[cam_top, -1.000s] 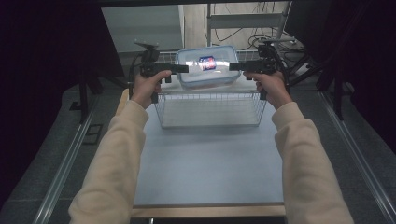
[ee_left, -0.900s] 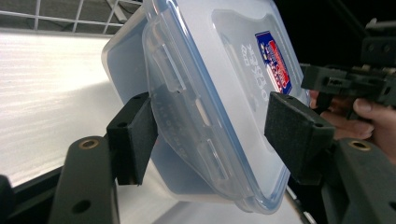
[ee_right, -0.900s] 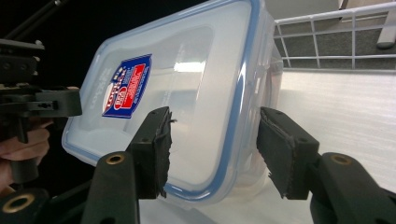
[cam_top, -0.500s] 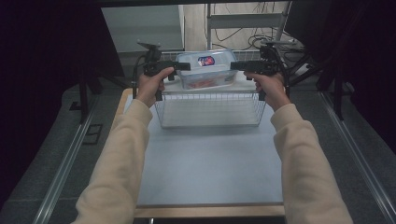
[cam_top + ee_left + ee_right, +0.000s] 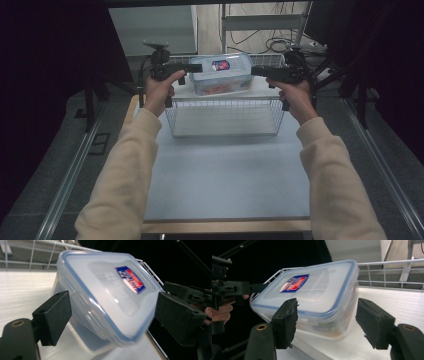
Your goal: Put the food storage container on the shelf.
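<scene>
A clear plastic container [image 5: 220, 75] with a blue-rimmed lid and a red and blue label hangs tilted over the far end of a wire basket [image 5: 225, 117]. My left gripper [image 5: 196, 67] holds its left end and my right gripper [image 5: 257, 71] its right end. In the left gripper view the container [image 5: 107, 295] lies between the two pads of the left gripper [image 5: 116, 315], its low corner close to the white floor. In the right gripper view the right gripper [image 5: 329, 320] straddles the container [image 5: 317, 292], with the left pad against its side.
The basket stands at the far end of a pale grey tabletop [image 5: 225, 175]. Its wire rim [image 5: 387, 267] rises behind the container. Cables and a metal frame [image 5: 260, 20] lie on the floor beyond. Dark curtains flank the table, and floor rails [image 5: 70, 170] run along both sides.
The container has come down from above the basket towards its floor, carried between both grippers. The hands have dropped slightly with it.
</scene>
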Available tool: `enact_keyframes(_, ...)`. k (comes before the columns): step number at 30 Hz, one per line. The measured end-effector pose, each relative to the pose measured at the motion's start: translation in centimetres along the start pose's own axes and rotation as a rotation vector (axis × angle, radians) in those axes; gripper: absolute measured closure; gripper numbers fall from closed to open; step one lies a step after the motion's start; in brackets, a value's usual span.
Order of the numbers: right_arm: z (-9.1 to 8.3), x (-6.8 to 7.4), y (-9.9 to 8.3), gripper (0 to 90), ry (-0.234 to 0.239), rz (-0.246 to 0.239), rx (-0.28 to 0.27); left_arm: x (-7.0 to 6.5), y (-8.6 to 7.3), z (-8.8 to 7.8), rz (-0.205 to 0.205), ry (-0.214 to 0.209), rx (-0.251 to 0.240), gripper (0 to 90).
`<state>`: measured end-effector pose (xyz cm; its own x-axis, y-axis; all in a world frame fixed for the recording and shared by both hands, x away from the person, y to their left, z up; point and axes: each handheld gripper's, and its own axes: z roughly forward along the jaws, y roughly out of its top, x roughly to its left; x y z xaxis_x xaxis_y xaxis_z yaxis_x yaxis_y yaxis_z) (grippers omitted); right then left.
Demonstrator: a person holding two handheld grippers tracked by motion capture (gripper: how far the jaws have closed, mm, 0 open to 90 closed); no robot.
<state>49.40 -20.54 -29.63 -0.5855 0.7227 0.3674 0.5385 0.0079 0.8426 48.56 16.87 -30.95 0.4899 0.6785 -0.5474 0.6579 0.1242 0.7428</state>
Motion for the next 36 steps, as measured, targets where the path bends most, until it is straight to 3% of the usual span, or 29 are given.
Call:
enact_keyframes(5,-1.4,1.1,-1.1,30.5,0.014,-0.049,0.016,-1.5,-1.2,-1.8,0.061,0.005,0.005,13.8)
enact_keyframes(9,-2.3,1.6,-2.1,29.4,0.029,-0.071,0.022,-2.3,-2.5,-3.1,0.067,-0.020,-0.014,14.1)
enact_keyframes(10,-3.0,1.9,-3.1,28.8,0.042,-0.087,0.024,-2.7,-3.8,-4.1,0.083,-0.016,-0.019,14.1)
enact_keyframes(16,-5.0,2.6,-6.5,27.2,0.069,-0.147,0.048,-3.5,-8.2,-6.4,0.129,-0.023,-0.037,14.8)
enact_keyframes(21,-6.5,2.8,-10.2,27.4,0.084,-0.204,0.051,-3.3,-13.1,-6.3,0.157,-0.039,-0.005,15.4)
enact_keyframes(22,-6.5,2.8,-10.2,27.4,0.084,-0.204,0.051,-3.3,-13.1,-6.3,0.157,-0.039,-0.005,15.4)
enact_keyframes(24,-7.2,2.4,-13.0,27.3,0.091,-0.221,0.067,-3.2,-14.5,-6.2,0.162,-0.045,0.002,15.7)
enact_keyframes(27,-7.5,1.8,-15.0,27.0,0.097,-0.219,0.078,-3.1,-17.5,-5.9,0.178,-0.058,0.020,16.0)
enact_keyframes(30,-7.8,0.8,-17.5,26.5,0.095,-0.207,0.093,-3.1,-19.4,-5.8,0.202,-0.049,0.041,16.2)
enact_keyframes(31,-7.8,0.8,-17.5,26.5,0.095,-0.207,0.093,-3.1,-19.4,-5.8,0.202,-0.049,0.041,16.2)
enact_keyframes(36,-7.9,-0.2,-20.9,25.6,0.085,-0.206,0.130,-2.8,-22.1,-5.3,0.233,-0.032,0.101,16.4)
